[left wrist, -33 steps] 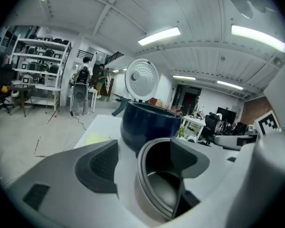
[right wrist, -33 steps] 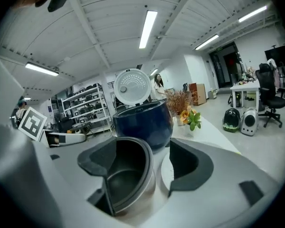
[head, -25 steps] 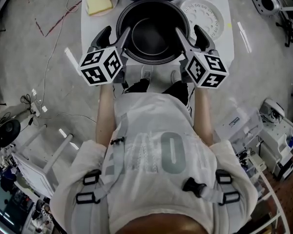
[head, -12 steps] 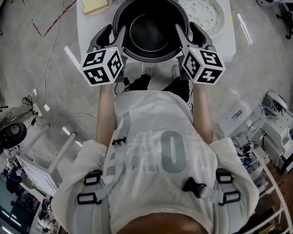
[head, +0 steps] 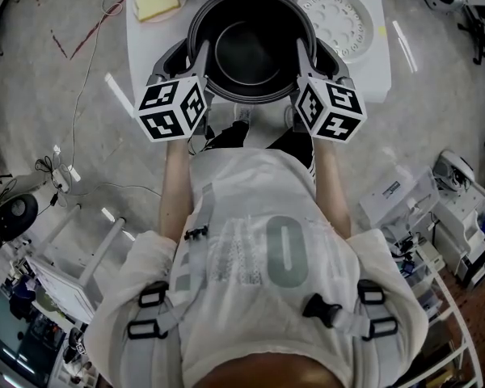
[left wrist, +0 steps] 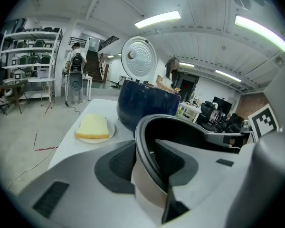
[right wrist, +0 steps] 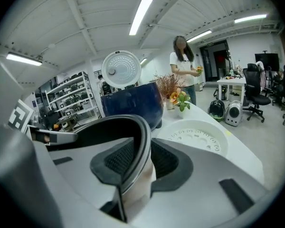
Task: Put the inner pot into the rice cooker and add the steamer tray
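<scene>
Closure is being seen at both tools: a second ago the jaws were being held wide on either side of the rim of the inner pot (head: 246, 55), and now they are being drawn in on it. The pot, round, with a dark lining, a black rim and a silvery outer wall, is being kept on the white table (head: 142, 39), just in front of the blue rice cooker (left wrist: 145, 103) and beside the white steamer tray (head: 337, 21). Its left wall is being pinched by the left tool (head: 185, 58) and its right wall by the right tool (head: 319, 55), with one pad inside and one outside, the jaws narrowly parted and closing.
</scene>
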`<state>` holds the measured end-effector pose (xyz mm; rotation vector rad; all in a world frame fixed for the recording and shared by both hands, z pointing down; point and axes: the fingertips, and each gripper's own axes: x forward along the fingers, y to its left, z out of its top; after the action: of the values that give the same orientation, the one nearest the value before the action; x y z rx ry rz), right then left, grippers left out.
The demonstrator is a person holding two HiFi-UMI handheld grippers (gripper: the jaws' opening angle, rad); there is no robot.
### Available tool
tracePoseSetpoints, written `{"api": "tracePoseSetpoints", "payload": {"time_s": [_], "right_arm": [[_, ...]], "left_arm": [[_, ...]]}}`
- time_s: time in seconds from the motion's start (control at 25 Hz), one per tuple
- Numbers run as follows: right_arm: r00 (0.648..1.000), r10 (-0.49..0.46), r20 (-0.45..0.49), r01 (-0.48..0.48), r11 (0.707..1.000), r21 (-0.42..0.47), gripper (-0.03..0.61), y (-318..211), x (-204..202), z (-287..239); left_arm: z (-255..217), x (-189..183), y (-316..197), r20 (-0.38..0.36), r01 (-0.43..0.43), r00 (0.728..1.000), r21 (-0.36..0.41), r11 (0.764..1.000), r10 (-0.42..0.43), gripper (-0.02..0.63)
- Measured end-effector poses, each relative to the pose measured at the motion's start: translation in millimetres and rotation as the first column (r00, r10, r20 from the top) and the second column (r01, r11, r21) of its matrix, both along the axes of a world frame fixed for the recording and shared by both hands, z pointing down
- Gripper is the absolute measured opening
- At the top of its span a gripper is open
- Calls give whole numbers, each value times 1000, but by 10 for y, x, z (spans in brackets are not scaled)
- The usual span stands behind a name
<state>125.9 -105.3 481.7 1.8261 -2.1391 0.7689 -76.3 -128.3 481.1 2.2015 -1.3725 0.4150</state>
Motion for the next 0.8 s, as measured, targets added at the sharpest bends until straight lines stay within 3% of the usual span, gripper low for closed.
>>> {"api": "tracePoseSetpoints", "payload": {"time_s": [0.44, 0.8], "right_arm": [[1000, 22, 8, -21, 1000, -22, 103, -16, 9, 14], [999, 41, 7, -41, 999, -35, 94, 11, 33, -22]], "left_arm": [[4, -16, -17, 7, 12, 1000, 3, 1000, -12, 129], [-34, -24, 26, 70, 27, 997, 11, 1000, -28, 123]]}}
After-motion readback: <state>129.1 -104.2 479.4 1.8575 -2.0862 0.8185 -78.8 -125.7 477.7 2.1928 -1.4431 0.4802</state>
